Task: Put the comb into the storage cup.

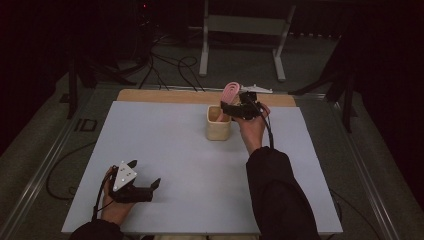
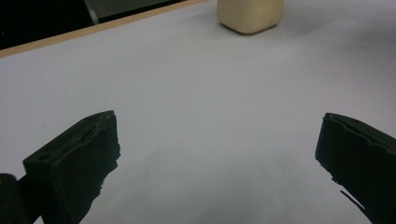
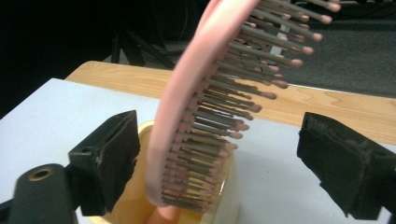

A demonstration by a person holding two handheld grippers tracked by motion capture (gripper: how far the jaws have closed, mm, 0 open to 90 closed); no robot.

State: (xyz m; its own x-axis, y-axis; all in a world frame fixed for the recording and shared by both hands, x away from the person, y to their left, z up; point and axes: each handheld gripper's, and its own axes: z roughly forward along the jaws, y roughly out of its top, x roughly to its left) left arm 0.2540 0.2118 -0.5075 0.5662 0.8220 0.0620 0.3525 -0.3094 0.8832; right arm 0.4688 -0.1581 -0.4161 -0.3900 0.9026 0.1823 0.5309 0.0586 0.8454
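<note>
Left gripper (image 1: 145, 176): mine, resting at the table's (image 1: 170, 150) near left corner, jaws spread, nothing between them.
Right gripper (image 1: 231, 106): jaws parted clear of the hairbrush (image 3: 187, 121); I'd lift straight away without nudging it.
Hairbrush: pink, grey bristles, leaning handle-down in the cream cup (image 1: 218, 127) by the far edge.

Dim room with black surroundings; the table (image 1: 165, 150) is evenly lit, close bristles slightly blurred.
</note>
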